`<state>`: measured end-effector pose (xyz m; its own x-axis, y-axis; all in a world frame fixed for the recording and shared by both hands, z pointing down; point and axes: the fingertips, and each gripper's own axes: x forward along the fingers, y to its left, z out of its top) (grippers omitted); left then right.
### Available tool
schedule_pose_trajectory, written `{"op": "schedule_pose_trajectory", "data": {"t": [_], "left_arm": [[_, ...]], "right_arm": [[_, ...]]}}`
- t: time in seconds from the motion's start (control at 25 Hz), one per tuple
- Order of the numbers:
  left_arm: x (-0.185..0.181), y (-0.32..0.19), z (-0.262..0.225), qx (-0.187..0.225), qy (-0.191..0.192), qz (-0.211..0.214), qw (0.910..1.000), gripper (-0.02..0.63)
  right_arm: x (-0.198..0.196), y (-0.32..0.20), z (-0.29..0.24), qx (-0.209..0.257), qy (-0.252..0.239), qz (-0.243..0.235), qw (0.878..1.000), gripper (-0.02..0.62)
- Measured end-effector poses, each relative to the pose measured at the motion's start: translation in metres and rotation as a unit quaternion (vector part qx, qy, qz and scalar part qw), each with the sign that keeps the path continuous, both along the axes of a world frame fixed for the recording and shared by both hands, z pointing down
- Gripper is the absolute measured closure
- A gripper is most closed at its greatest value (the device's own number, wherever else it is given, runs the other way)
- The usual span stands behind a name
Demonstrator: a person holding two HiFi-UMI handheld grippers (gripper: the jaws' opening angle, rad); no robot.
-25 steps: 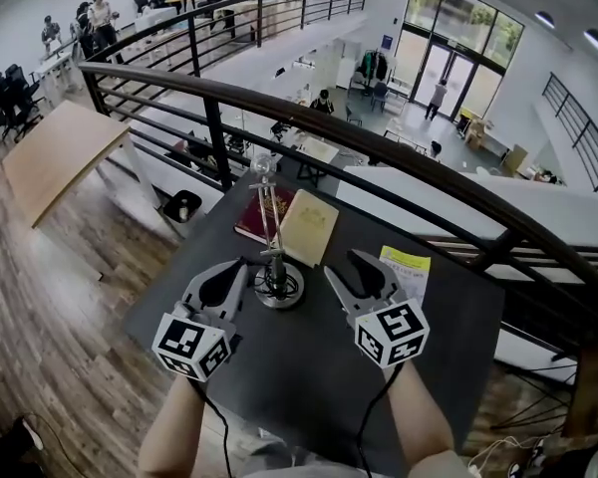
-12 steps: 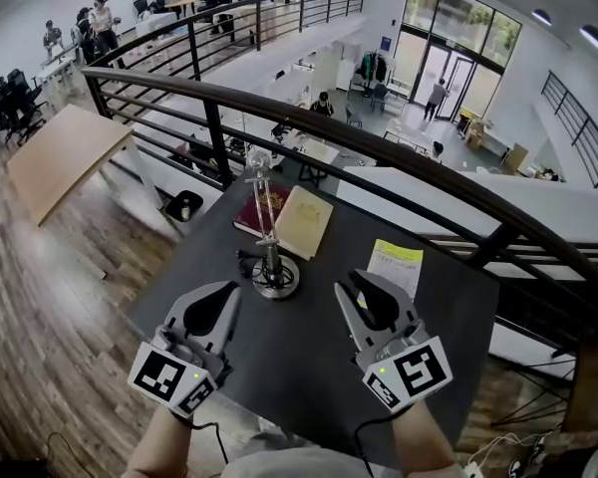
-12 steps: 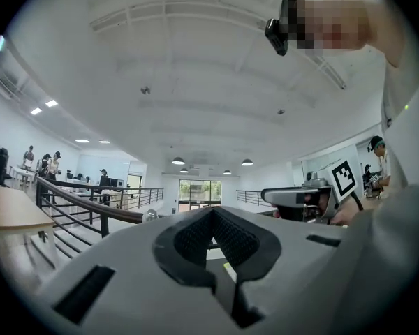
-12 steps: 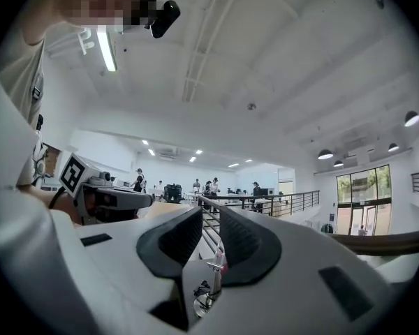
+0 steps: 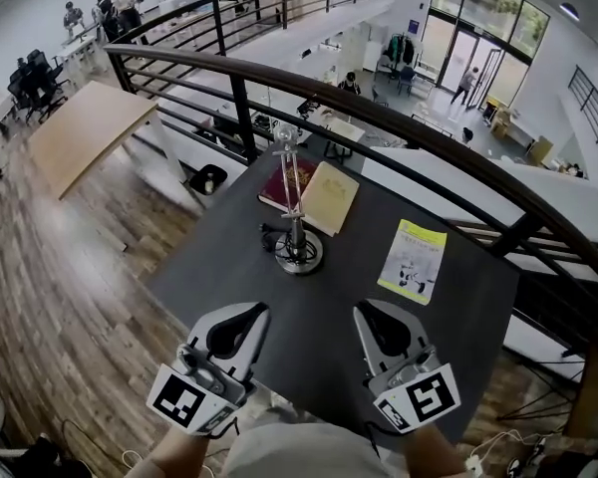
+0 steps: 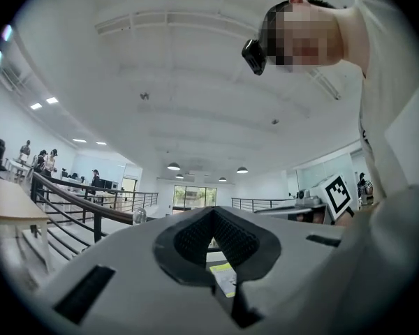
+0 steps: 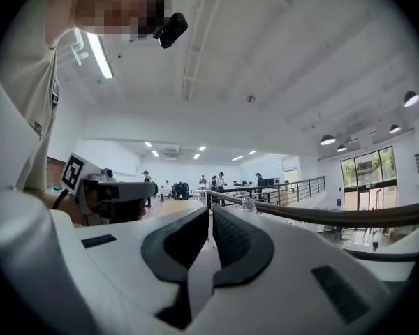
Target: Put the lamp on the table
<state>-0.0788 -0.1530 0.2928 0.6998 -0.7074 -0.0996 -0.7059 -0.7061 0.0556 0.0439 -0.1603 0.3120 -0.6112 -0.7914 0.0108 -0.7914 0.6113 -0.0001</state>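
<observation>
A slim metal lamp (image 5: 296, 229) stands upright on its round base on the dark table (image 5: 239, 257), with its cord coiled by the base. Both grippers hang near the table's front edge, well short of the lamp and apart from it. My left gripper (image 5: 247, 317) is shut and holds nothing; in the left gripper view its tips (image 6: 213, 213) meet. My right gripper (image 5: 371, 317) is closing. In the right gripper view a narrow slit remains between its jaws (image 7: 210, 211), and nothing is in it.
Two books (image 5: 315, 189), one red and one cream, lie behind the lamp. A yellow leaflet (image 5: 414, 260) lies to the lamp's right. A black railing (image 5: 399, 132) curves past the table's far side, above a drop to the floor below. Wooden flooring lies on the left.
Both grippers have drawn back from the lamp's base toward the person. The lamp stays standing on the table. The right gripper's jaws have narrowed.
</observation>
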Motion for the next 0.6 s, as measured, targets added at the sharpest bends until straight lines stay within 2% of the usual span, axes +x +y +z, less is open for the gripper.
{"op": "schedule_pose_trajectory", "data": {"t": [0.24, 0.6], "left_arm": [[0.000, 0.008, 0.021, -0.016, 0.007, -0.001, 0.9998, 0.601], [0.002, 0.021, 0.030, -0.028, -0.005, 0.003, 0.9996, 0.601]], "right_arm": [[0.005, 0.018, 0.038, -0.051, -0.018, 0.007, 0.999, 0.593], [0.002, 0.025, 0.036, -0.045, 0.004, 0.006, 0.999, 0.595]]}}
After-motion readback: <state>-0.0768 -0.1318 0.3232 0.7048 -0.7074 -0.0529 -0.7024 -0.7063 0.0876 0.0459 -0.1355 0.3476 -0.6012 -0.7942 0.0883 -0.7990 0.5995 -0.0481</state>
